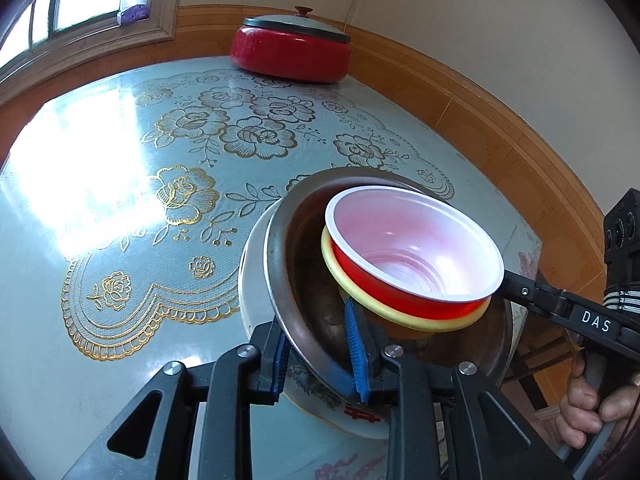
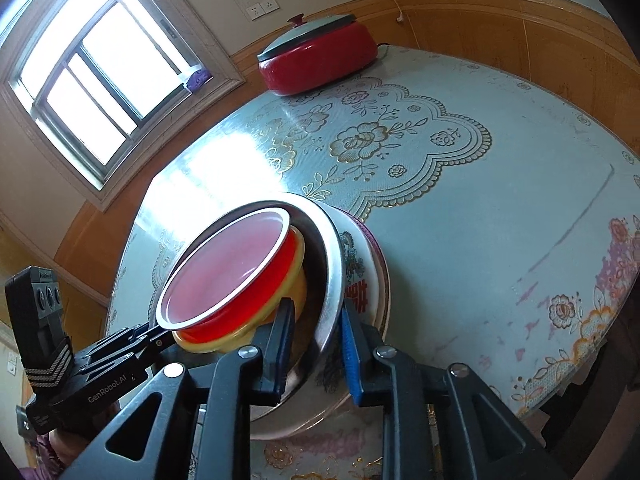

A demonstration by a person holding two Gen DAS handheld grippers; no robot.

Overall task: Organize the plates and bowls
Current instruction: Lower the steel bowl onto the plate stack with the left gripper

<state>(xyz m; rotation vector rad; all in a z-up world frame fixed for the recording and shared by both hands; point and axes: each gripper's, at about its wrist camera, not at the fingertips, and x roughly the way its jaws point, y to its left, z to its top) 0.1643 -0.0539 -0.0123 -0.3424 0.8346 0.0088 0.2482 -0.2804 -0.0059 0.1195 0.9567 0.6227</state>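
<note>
A red bowl (image 1: 400, 296) with a white inside sits in a yellow bowl (image 1: 360, 296). Both are nested in a steel bowl (image 1: 304, 280), which rests in a white flowered porcelain bowl (image 1: 256, 280). The stack stands near the table's front edge. My left gripper (image 1: 316, 328) straddles the steel rim with a gap at its blue pads, so it is open. In the right wrist view my right gripper (image 2: 316, 308) straddles the steel bowl's (image 2: 328, 280) opposite rim, also with a gap. The red bowl (image 2: 240, 288) hides each gripper's tips from the other view.
A red cooker with a grey lid (image 1: 290, 54) stands at the table's far edge by the wall. The table (image 1: 140, 200) has a pale blue cloth with gold flowers. A hand (image 1: 588, 408) holds the right gripper's handle. A window is at the left.
</note>
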